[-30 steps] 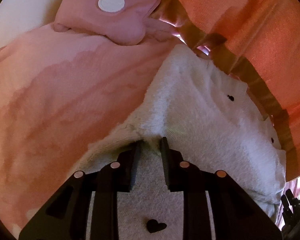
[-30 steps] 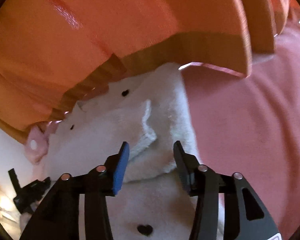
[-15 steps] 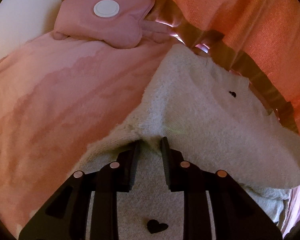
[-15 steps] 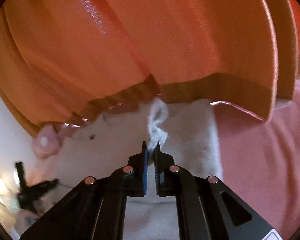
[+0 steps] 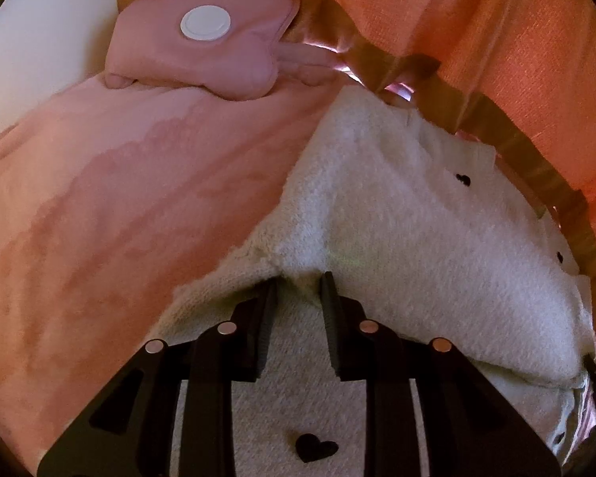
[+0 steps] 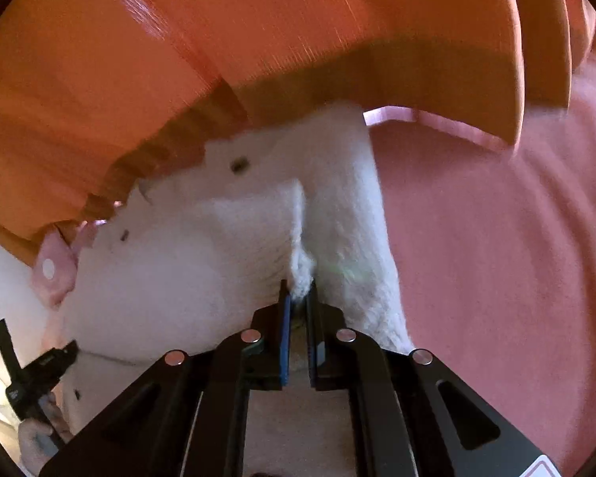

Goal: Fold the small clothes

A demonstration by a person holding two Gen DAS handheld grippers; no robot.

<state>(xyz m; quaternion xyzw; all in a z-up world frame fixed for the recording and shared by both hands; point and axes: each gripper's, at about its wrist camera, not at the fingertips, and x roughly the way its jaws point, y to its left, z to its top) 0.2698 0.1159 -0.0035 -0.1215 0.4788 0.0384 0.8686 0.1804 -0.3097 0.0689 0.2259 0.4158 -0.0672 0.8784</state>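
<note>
A small white fuzzy garment [image 5: 397, 238] with little black hearts lies on a pink bedspread [image 5: 119, 206]. It also shows in the right wrist view [image 6: 202, 246]. My left gripper [image 5: 300, 282] is shut on a fold of the garment's edge and holds it lifted over the lower layer. My right gripper [image 6: 298, 294] is shut on a pinched tuft of the same garment [image 6: 304, 270]. The left gripper [image 6: 39, 369] shows at the lower left of the right wrist view.
An orange curtain [image 5: 496, 39] hangs close behind the garment, its hem touching the bed; it fills the top of the right wrist view [image 6: 218, 59]. A pink pillow with a white disc [image 5: 202, 28] lies at the back left.
My right gripper closed from open onto the garment's edge and has lifted and pulled it. My left gripper stays shut on the garment, and the raised fold has shifted slightly.
</note>
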